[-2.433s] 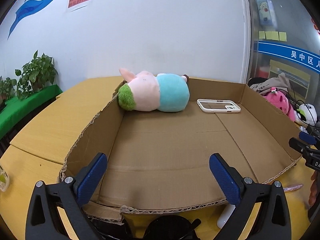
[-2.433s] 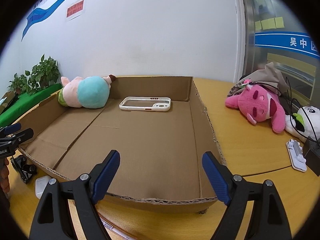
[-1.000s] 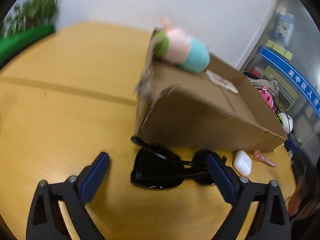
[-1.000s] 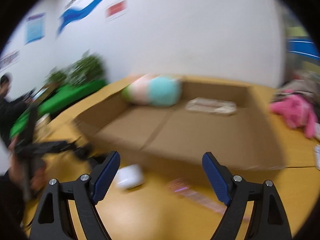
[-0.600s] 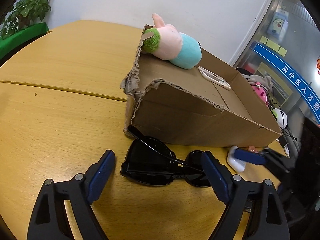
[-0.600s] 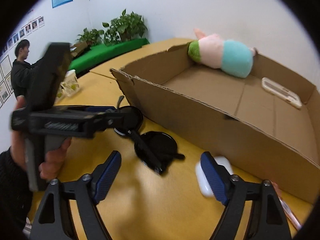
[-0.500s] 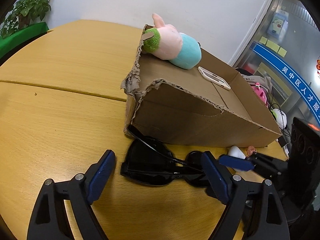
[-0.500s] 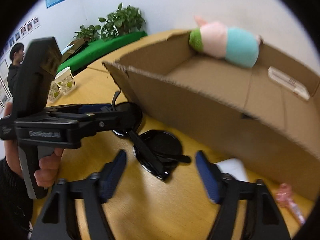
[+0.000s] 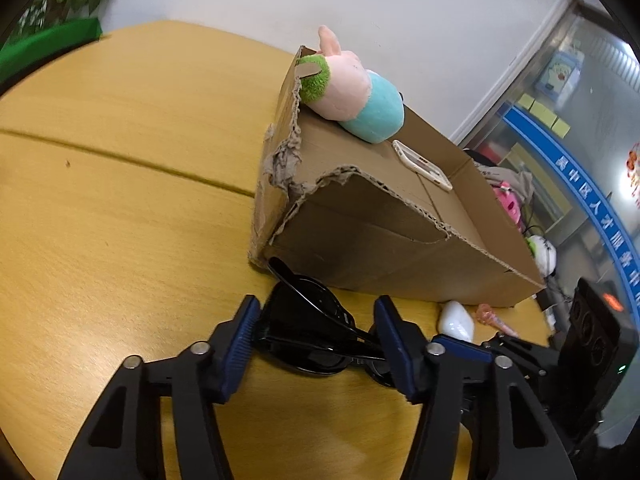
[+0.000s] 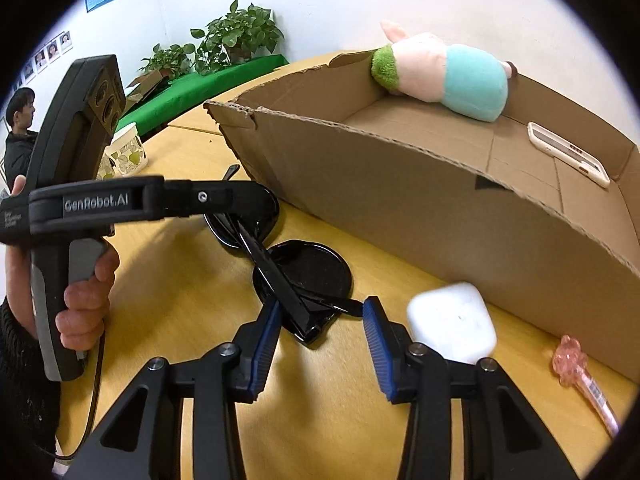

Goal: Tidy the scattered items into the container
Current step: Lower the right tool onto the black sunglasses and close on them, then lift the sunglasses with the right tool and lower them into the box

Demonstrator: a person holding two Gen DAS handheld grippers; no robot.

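left gripper (image 9: 316,336): jaws closing around one lens of the black sunglasses (image 9: 310,330); pad contact cannot be told.
right gripper (image 10: 320,328): jaws closing over the other end of the sunglasses, not yet pressing.
sunglasses: on the table (image 9: 120,208), just beside the cardboard box (image 10: 400,184).
box contents: plush toy (image 10: 444,74), phone case (image 10: 568,154).
loose items: white case (image 10: 452,322), pink pen (image 10: 580,376), beside the box.

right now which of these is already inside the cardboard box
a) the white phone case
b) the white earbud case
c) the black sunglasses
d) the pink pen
a: the white phone case lies on the floor of the cardboard box beside the plush toy, while the black sunglasses, white earbud case and pink pen lie on the table outside it.
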